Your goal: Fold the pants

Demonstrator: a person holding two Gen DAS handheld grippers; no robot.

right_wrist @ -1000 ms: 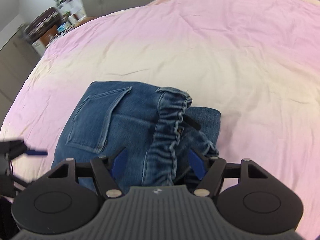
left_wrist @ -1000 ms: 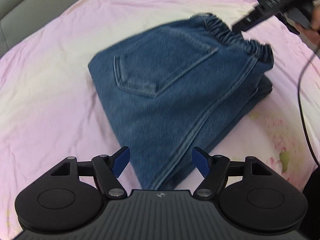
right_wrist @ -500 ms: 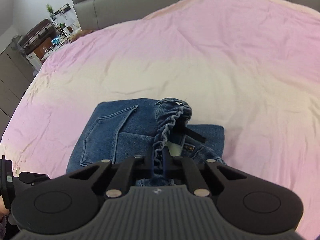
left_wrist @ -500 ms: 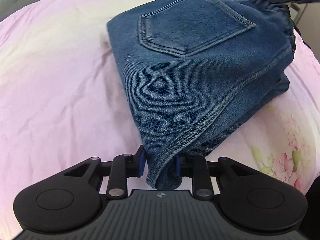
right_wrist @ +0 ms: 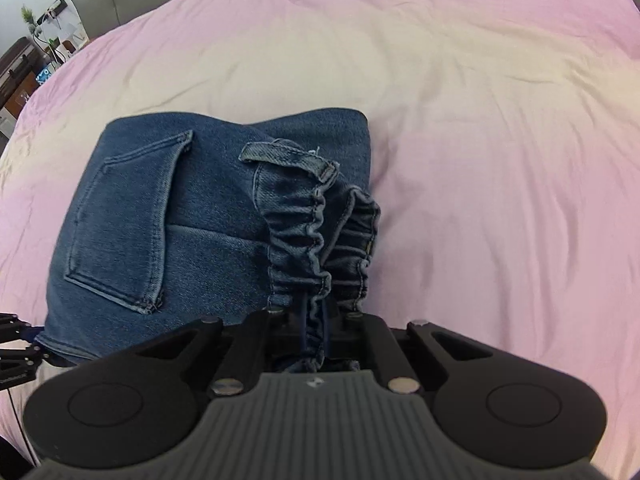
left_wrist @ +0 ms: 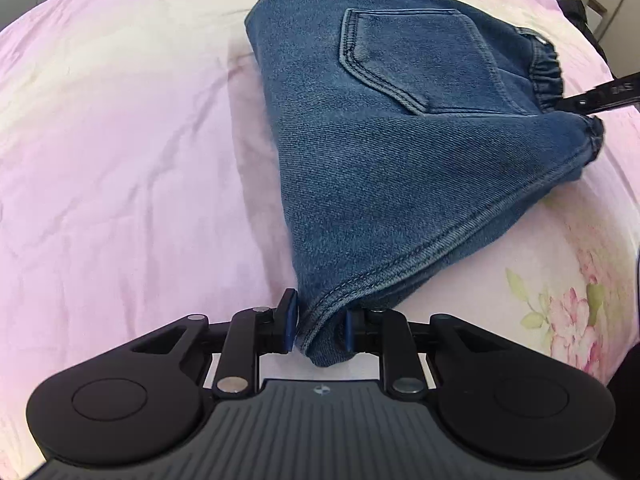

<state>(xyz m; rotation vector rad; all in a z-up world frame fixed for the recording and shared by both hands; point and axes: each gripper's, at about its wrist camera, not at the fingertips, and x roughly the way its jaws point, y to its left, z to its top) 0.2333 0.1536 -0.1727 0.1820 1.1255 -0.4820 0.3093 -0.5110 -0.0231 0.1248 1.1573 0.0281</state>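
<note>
Left wrist view first: the pants [left_wrist: 400,160], one pair in blue denim already folded into a thick bundle, are seen lying on the bed [left_wrist: 120,160], spread from the centre toward 2 o'clock. The near corner is pinched by the left gripper [left_wrist: 318,330]; its jaws are clamped on the stitched side seam at 6 o'clock, with several layers of denim bunched between the two blue pads [left_wrist: 289,320]. One back pocket [left_wrist: 416,60] is counted on the top face. At 3 o'clock the tip of the right gripper [left_wrist: 600,96] is caught at the elastic waistband [left_wrist: 546,80].

A slip is the risk here: only the edge of the corner is held, and if the bundle is lifted or dragged, the lower layers could be pulled out and the fold opened. The sheet could be rucked under a dragged bundle too.

Right wrist view now: the same pair is shown at centre-left, pocket at 9 o'clock. The gathered waistband [right_wrist: 296,240] is run straight into the right gripper [right_wrist: 312,336], its jaws closed tight on that elastic. One loose belt loop [right_wrist: 288,156] is seen at 12 o'clock of the band. The left gripper [right_wrist: 16,344] is glimpsed at 8 o'clock.

Trouble here would be stretch: if the two grippers are pulled unevenly, the elastic may give and the stack may skew. Counted overall: one pair of pants, two grippers, one bed.
</note>
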